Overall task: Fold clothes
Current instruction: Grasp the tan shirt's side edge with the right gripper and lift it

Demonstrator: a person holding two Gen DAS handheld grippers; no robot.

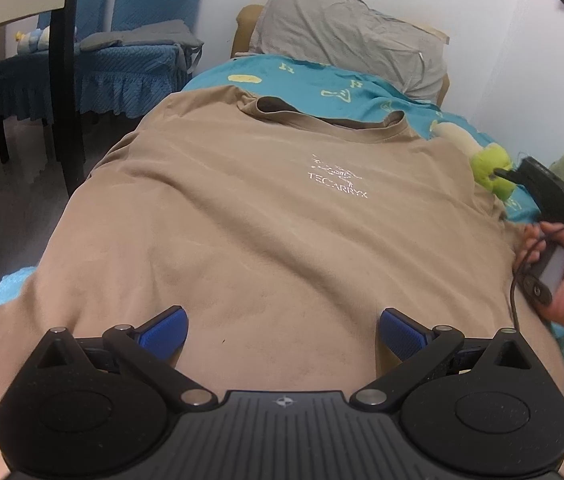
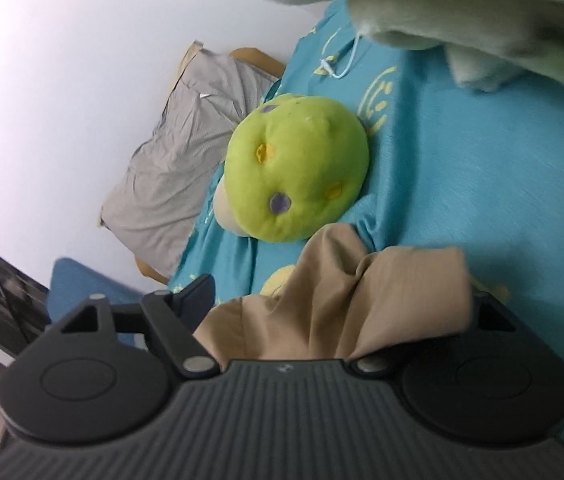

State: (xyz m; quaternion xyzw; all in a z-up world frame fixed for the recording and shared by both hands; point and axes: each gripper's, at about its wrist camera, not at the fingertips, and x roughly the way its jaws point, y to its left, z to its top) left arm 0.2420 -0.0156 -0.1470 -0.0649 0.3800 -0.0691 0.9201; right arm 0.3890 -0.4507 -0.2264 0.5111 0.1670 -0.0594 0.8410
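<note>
The left hand-held gripper point(image 1: 282, 334) hovers low over the hem end of the tan cotton T-shirt point(image 1: 266, 216), its blue-padded fingers point(image 1: 166, 330) spread wide with nothing between them. The shirt lies flat and face up on the bed with the turquoise patterned sheet point(image 1: 346, 88); its long axis runs straight away from this gripper, collar at the far end toward the grey pillow point(image 1: 346, 40).

The right hand-held gripper point(image 2: 334, 300) sits at the shirt's right edge, and a bunch of tan sleeve cloth point(image 2: 362, 300) fills the space between its fingers; one finger is hidden, so whether they pinch the cloth cannot be told. A green plush toy point(image 2: 298, 168) lies just beyond. The right side looks nearer to any sideways fold.
</note>
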